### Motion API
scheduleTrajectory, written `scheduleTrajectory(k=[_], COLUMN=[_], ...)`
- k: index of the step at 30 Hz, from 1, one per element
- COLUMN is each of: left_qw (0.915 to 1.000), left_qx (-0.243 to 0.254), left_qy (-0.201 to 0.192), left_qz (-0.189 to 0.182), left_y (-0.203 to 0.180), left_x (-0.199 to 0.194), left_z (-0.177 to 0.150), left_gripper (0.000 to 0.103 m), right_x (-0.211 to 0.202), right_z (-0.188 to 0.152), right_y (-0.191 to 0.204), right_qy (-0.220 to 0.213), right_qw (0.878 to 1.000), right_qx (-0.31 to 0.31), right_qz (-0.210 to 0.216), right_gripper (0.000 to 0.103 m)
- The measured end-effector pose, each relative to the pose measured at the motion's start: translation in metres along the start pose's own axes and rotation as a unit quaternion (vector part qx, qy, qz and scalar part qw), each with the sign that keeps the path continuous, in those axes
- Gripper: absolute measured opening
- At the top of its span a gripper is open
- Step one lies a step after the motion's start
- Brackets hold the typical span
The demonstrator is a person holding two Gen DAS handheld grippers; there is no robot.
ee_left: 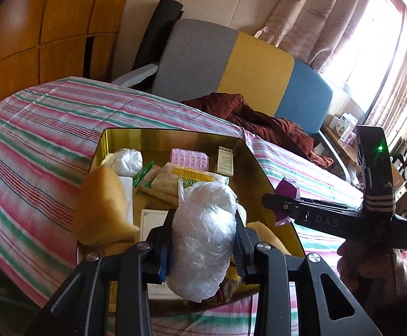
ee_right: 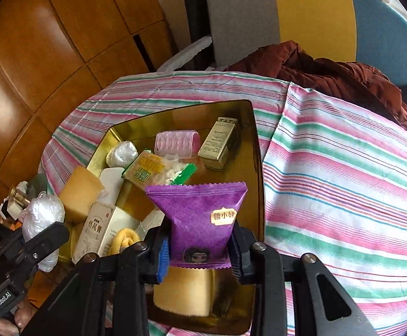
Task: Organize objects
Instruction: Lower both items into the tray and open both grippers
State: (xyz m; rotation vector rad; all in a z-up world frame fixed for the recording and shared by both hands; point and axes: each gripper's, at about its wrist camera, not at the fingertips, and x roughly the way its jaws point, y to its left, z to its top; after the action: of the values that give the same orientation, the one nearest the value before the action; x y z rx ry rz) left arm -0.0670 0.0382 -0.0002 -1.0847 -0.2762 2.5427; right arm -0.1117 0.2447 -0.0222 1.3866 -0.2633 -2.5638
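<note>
A gold tin tray (ee_left: 255, 154) (ee_right: 255, 151) lies on the striped bedspread, holding several small items: a pink hair roller (ee_right: 177, 139), a small medicine box (ee_right: 220, 142), yellow sponges (ee_left: 102, 204), sachets and a white box (ee_right: 99, 231). My left gripper (ee_left: 203, 224) is shut on a clear plastic bundle (ee_left: 203, 238) above the tray's near end; the bundle also shows in the right wrist view (ee_right: 39, 218). My right gripper (ee_right: 200, 240) is shut on a purple snack packet (ee_right: 200, 215) over the tray's near right part; it also shows in the left wrist view (ee_left: 280, 204).
The striped bedspread (ee_right: 343, 168) surrounds the tray. A dark red garment (ee_left: 259, 120) lies at the bed's far edge by a grey, yellow and blue chair (ee_left: 245, 67). Wooden wardrobe panels (ee_right: 49, 42) stand left. A cluttered shelf (ee_left: 343, 128) sits under the window.
</note>
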Motion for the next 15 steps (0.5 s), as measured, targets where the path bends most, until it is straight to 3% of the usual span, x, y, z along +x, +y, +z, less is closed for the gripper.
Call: scheduleTrajectory(k=[12,15], left_qw=[0.9999,0.9997], left_qx=[0.011,0.008], left_qy=[0.013,0.022], left_qz=[-0.002,0.005], left_y=[-0.015,-0.016], left_x=[0.036,0.051], left_z=[0.023,0.027], left_gripper=[0.037,0.045], right_x=[0.014,0.018], right_z=[0.016,0.020], right_y=[0.002,0.000], right_qy=[0.001,0.003], right_qw=[1.000,1.000], right_qx=[0.001,0.013], right_qz=[-0.014,-0.017], right_gripper=[0.035,0.039])
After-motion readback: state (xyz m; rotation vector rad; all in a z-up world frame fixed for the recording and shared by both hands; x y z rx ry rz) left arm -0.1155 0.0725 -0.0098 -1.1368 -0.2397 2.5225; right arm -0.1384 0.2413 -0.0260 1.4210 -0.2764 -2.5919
